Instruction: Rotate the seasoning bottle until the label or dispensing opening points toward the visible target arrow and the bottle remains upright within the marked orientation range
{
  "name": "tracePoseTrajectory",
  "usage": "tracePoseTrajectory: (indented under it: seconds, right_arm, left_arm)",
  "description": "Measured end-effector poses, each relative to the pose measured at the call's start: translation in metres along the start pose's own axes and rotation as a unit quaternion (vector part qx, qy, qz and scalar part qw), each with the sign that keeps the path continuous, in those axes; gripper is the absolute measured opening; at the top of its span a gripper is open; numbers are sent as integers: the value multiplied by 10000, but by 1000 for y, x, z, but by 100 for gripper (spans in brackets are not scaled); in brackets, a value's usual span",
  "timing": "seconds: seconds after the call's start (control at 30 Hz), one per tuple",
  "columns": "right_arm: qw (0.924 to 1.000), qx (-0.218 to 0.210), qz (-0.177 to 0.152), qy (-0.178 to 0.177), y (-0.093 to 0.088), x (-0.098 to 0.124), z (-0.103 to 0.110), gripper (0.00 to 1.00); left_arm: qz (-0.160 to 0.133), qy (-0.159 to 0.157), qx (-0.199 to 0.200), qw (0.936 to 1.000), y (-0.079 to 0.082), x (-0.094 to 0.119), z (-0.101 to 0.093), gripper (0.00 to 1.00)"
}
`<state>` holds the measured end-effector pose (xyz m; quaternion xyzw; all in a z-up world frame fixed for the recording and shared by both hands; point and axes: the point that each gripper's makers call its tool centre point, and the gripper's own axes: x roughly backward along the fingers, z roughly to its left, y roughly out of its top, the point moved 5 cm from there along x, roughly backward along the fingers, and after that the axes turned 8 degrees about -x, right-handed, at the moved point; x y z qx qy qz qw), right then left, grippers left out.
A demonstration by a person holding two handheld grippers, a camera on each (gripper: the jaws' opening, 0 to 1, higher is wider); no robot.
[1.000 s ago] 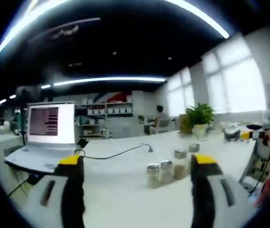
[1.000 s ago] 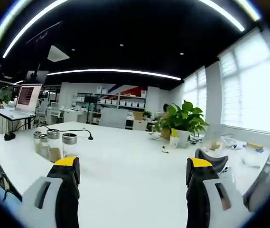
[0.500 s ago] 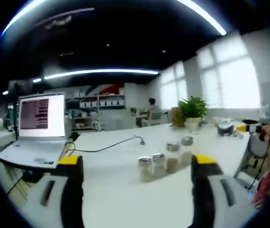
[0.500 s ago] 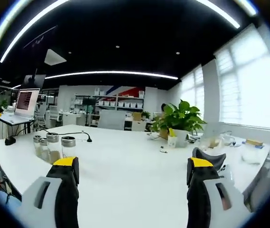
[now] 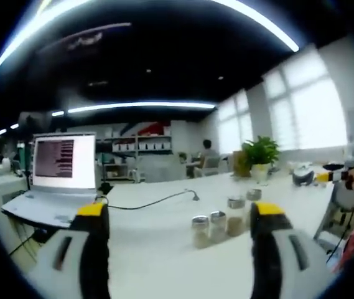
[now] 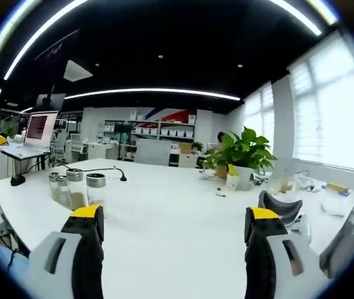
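Several glass seasoning bottles with metal caps stand upright in a row on the white table (image 5: 164,249). In the left gripper view the row (image 5: 225,219) sits ahead, right of centre, partly behind my right jaw. My left gripper (image 5: 180,215) is open, nothing between its jaws. In the right gripper view the same bottles (image 6: 77,187) stand at the left, just beyond my left jaw. My right gripper (image 6: 175,215) is open and empty over the white table (image 6: 177,205). No arrow mark can be made out on the table.
An open laptop (image 5: 58,180) sits at the left with a black cable (image 5: 155,200) trailing across the table. A potted plant (image 6: 242,156) and small items (image 6: 288,187) stand at the far right side. A person (image 5: 208,156) sits in the background.
Both views have shifted slightly with the hands: the bottles sit a little further right in each view than half a second ago. Nothing on the table has moved.
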<state>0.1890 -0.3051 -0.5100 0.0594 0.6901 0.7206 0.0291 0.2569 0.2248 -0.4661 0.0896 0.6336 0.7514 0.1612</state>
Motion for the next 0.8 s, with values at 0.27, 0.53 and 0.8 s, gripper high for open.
tracePoseTrajectory:
  seconds: [0.27, 0.53, 0.8]
  right_arm:
    - [9999, -62, 5, 80, 0, -1, 3, 97]
    - [9998, -156, -127, -21, 2, 0, -1, 95]
    - [9997, -220, -27, 77, -2, -4, 1, 94]
  left_arm:
    - [10, -54, -57, 10000, 1, 0, -3, 100]
    - [37, -88, 7, 10000, -1, -3, -2, 100]
    - [111, -182, -23, 9998, -4, -6, -5, 100]
